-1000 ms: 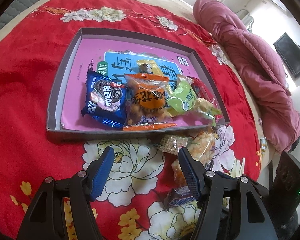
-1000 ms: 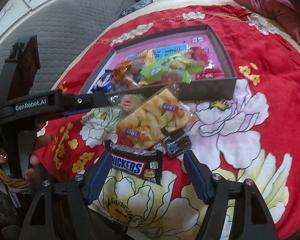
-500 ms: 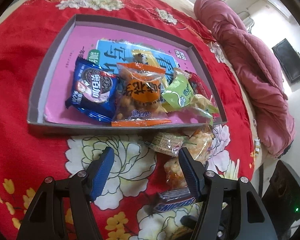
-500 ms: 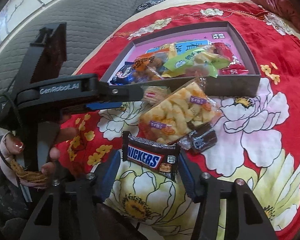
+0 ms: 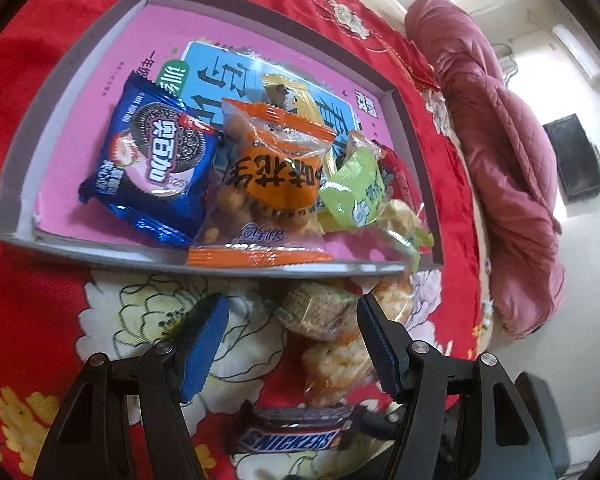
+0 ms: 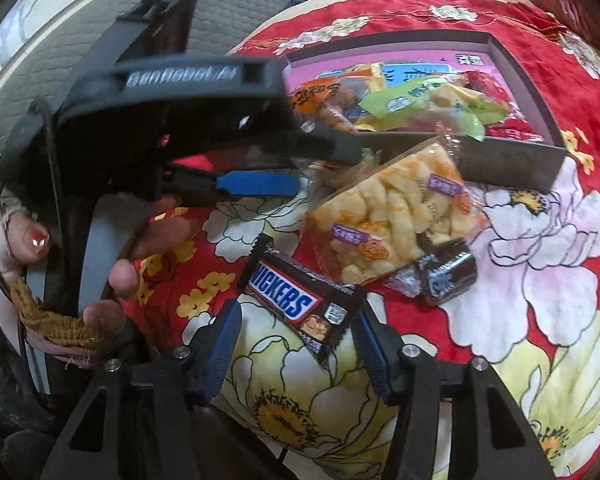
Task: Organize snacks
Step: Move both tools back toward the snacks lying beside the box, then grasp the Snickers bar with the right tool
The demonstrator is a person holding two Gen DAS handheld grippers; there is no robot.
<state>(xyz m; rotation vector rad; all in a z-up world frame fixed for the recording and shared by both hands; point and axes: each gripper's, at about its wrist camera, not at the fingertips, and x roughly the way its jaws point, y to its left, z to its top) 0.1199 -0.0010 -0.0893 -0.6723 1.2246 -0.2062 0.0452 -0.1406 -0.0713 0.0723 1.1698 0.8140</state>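
Observation:
A grey box point(image 5: 100, 252) with a pink floor holds a blue Oreo pack point(image 5: 156, 160), an orange peanut pack point(image 5: 268, 184) and a green pack point(image 5: 356, 196). In front of it on the red cloth lie a small cracker pack point(image 5: 316, 312), a clear bag of puffs point(image 6: 396, 212), a Snickers bar point(image 6: 296, 300) and a dark candy point(image 6: 448, 276). My left gripper point(image 5: 292, 340) is open, with the cracker pack between its fingers. My right gripper point(image 6: 296, 344) is open around the Snickers bar, its jaws close to the wrapper ends.
The red flowered cloth point(image 5: 28, 320) covers a round table. A rose quilted blanket point(image 5: 500, 160) lies at the right. The left gripper's black body point(image 6: 160, 120) and the hand holding it fill the left of the right wrist view.
My left gripper has moved forward toward the box and over the cracker pack. My right gripper has moved forward so the Snickers bar lies between its jaws, which have narrowed.

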